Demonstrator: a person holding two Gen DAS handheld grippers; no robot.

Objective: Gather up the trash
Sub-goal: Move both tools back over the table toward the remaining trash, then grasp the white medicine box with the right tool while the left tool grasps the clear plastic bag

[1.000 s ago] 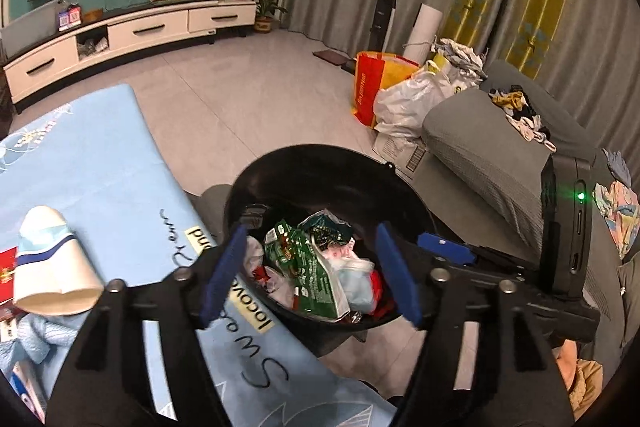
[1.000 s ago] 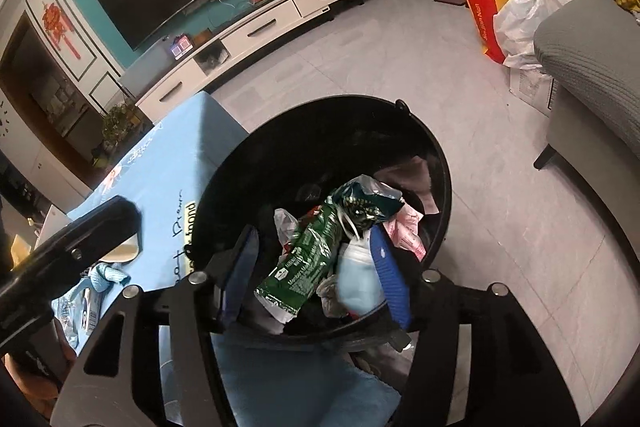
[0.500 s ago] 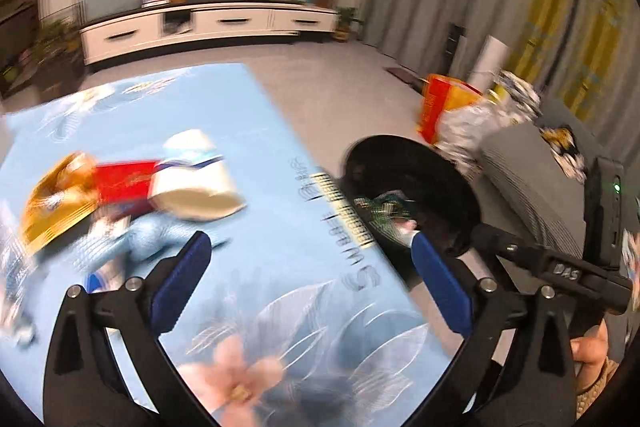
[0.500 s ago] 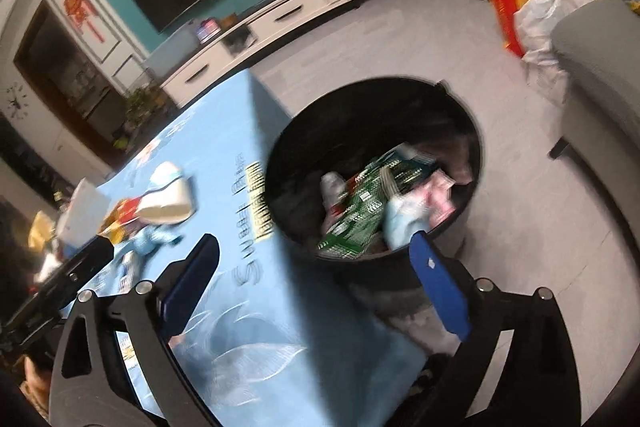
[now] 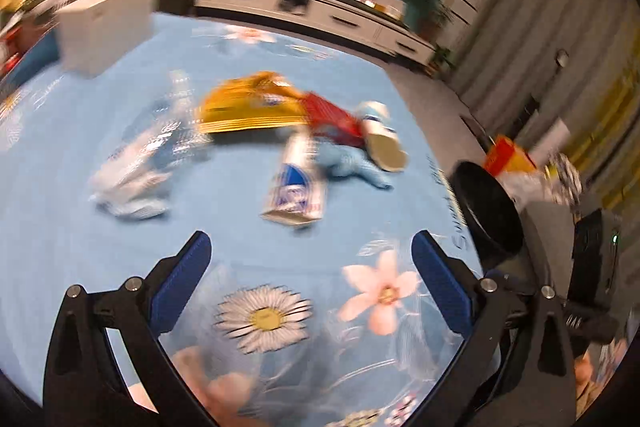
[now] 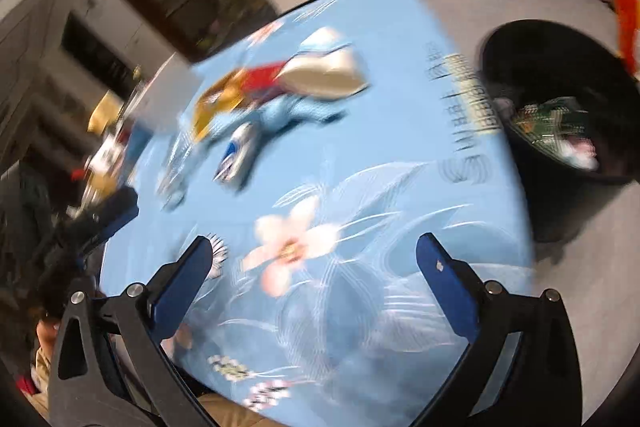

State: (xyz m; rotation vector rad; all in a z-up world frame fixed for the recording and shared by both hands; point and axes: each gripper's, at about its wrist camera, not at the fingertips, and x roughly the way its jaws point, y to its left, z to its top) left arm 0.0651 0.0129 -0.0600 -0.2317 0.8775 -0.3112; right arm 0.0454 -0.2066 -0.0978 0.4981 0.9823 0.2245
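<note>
Both views are blurred by motion. Trash lies on the blue flowered tablecloth (image 5: 72,247): a yellow snack bag (image 5: 248,107), a red packet (image 5: 332,117), a tipped paper cup (image 5: 382,143), a blue-and-white carton (image 5: 296,187), a crumpled light-blue piece (image 5: 352,163) and a clear crushed bottle (image 5: 140,163). My left gripper (image 5: 310,241) hangs open above the cloth, short of the carton, with nothing between its fingers. My right gripper (image 6: 316,243), jaws opening and empty, is over the pink flower print. The black bin (image 6: 560,39) stands off the table's right edge, holding green wrappers (image 6: 556,123).
A white box (image 5: 104,23) stands at the table's far left with more clutter beside it. The bin (image 5: 488,211) sits between the table edge and a grey sofa (image 5: 560,227). A long white TV cabinet (image 5: 320,11) lines the back wall. Grey floor lies beyond the table.
Both grippers have swung left from above the bin to over the table. Their jaws went from narrow to wide. The green wrappers they were over lie in the bin.
</note>
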